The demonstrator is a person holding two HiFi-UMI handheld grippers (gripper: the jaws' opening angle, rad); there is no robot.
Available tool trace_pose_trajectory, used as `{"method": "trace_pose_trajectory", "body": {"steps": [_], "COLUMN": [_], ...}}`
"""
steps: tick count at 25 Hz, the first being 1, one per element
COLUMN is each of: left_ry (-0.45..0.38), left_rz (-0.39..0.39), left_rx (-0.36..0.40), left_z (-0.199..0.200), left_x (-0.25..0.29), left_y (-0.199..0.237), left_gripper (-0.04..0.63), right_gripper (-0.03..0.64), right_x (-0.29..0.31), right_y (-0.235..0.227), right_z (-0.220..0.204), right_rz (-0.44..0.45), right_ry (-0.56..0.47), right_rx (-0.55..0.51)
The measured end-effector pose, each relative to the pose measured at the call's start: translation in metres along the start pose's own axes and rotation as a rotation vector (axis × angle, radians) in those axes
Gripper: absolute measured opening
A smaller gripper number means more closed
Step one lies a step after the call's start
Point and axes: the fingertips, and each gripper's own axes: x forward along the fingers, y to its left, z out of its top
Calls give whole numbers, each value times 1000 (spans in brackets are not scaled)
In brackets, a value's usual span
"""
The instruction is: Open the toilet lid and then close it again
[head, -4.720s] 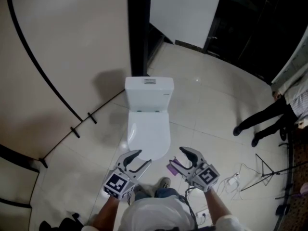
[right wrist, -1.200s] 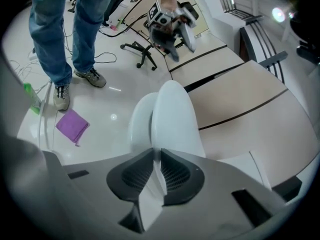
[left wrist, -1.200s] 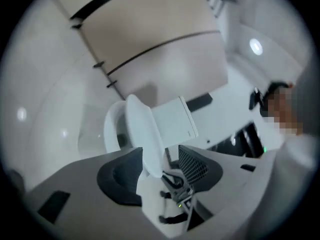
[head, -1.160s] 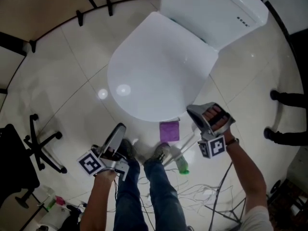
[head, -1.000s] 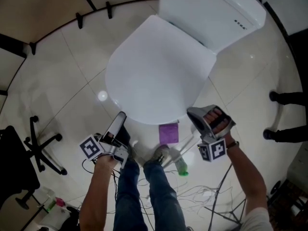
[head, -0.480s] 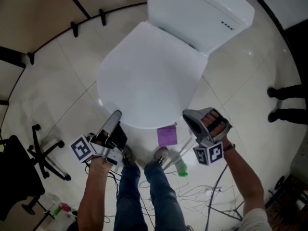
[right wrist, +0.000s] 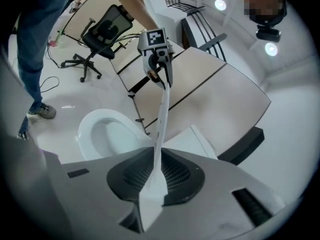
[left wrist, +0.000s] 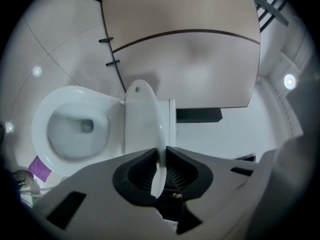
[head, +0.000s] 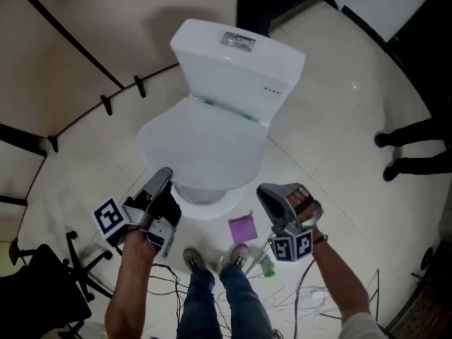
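Two grips share this lift. The left gripper [left wrist: 160, 156] has just had its jaws closing in, then easing out a shade. They now stand nearly together, with the thin front rim of the toilet lid [head: 201, 145] pinched between the ribbed pads [left wrist: 141, 173]. The right gripper [right wrist: 156, 158] is clamped just as narrowly on the same rim. From the bowl [left wrist: 72, 129], the left grip sits at about 8 o'clock and the right at about 4 o'clock. The lid itself is raised partway, tilted up off the bowl toward the cistern [head: 236, 58] at 12 o'clock.

The main risk, as I judge it, is slip. The lid is smooth, glossy white plastic, rounded and very thin at the edge, so the pads have little to bite on. If either hold fails, the lid would slam down on the hard ceramic rim. Unequal lifting by the two hands could also twist the lid along its hinge line [head: 226, 109]. Too fast a swing would knock it against the boxy, glazed cistern.

A small purple cloth [head: 243, 228] lies flat at 6 o'clock on the shiny pale floor tiles [head: 332, 119].
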Motion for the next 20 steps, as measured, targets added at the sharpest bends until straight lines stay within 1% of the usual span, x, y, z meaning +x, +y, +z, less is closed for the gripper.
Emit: {"method": "trace_pose_trajectory", "body": {"steps": [2,4,8,12,14,16,17,18,20], "left_ry": [14,25,44,67,68,57,46,35,8], "left_rz": [-16,-49,-127,-201,-232,-258,-267,-269,-252], "left_rx": [4,12,35,75,99,144,169,188,199], "left_z": [4,10,20,30,36,42,44,46,50], "left_x": [23,51,110,166,192,215,225,235,253], "left_y": [-28,-55,-100,-135,-145,-154,-158,-162,-165], "left_gripper": [52,54,61,63,60,54,22,18,18], "right_gripper": [48,48,48,48,48,48,48,48,48], "right_x": [-24,-51,-110,-149,-160,-168,-172,-176,-182], "right_y": [-24,-42,-56,-46,-39,-34,-32,-31,-30], "right_z": [1,0,0,6,9,13,13,13,12], "right_rz": [-53,-107,-166,-168,-183,-195,-200,-207,-222], "right_ry": [36,75,171,247,254,266,276,285,297], "right_rx": [44,111,222,304,337,359,371,384,404]}}
